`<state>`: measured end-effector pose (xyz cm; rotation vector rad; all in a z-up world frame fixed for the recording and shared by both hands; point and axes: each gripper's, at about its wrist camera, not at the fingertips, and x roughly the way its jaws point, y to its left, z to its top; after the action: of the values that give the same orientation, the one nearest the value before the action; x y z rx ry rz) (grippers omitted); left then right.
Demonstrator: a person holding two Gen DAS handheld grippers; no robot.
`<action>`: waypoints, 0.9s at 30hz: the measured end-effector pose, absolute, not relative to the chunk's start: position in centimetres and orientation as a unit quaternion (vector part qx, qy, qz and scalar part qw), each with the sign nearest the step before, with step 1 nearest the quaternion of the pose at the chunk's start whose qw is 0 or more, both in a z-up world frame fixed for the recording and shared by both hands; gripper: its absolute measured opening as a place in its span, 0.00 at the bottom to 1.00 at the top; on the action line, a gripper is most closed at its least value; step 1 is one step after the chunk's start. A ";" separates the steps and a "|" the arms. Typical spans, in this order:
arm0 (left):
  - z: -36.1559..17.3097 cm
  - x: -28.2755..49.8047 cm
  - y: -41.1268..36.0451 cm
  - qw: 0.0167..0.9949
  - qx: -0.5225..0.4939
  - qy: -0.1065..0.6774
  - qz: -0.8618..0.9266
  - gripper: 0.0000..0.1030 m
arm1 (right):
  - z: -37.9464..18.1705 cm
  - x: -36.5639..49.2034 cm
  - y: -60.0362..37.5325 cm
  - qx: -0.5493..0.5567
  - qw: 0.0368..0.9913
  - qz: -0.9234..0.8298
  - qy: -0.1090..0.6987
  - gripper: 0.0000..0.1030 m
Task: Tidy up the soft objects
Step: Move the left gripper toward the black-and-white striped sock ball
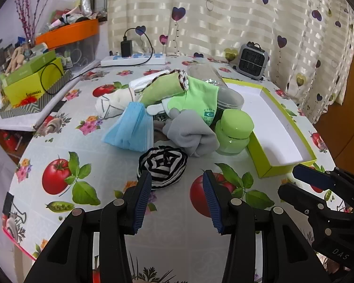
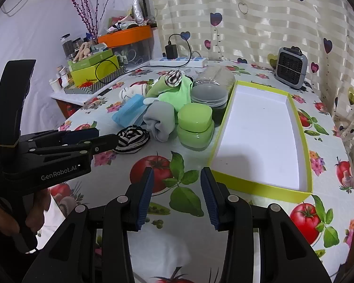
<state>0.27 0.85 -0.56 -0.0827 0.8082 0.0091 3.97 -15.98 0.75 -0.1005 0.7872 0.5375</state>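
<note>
Right claw (image 2: 174, 181) hangs open and empty over the surface (image 2: 153, 165), tilted down, just short of the empty lime tray (image 2: 259, 129). Left claw (image 2: 106, 139) reaches in from the left, tips at the striped roll (image 2: 132, 140), a hand (image 2: 9, 212) gripping its handle. Behind sit a grey cloth (image 2: 159, 120), blue masks (image 2: 127, 112) and two green jars (image 2: 195, 127) beside the tray.

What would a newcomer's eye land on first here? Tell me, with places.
First the heap of soft things mid-table: a blue face mask, grey cloth and a striped black-and-white roll nearest the open left gripper. Beside it, to the right, lies an empty lime-edged box, with a green jar against its left wall.
</note>
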 end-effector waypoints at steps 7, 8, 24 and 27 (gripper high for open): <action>-0.5 0.3 1.0 0.919 -0.039 0.393 0.005 0.42 | 0.9 3.9 -15.7 -0.050 0.887 0.265 0.375 0.41; -0.5 0.3 1.1 0.919 -0.038 0.393 0.004 0.42 | 0.9 3.9 -15.8 -0.050 0.887 0.265 0.375 0.41; -0.5 0.3 1.1 0.918 -0.041 0.393 -0.001 0.42 | 0.9 4.1 -15.6 -0.045 0.886 0.272 0.372 0.41; -0.6 0.2 1.2 0.919 -0.039 0.391 0.008 0.42 | 0.9 4.2 -15.6 -0.043 0.887 0.273 0.369 0.41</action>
<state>0.23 1.17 -0.61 -0.0804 0.8048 0.0160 4.21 -15.57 0.92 -0.0898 0.7675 0.5669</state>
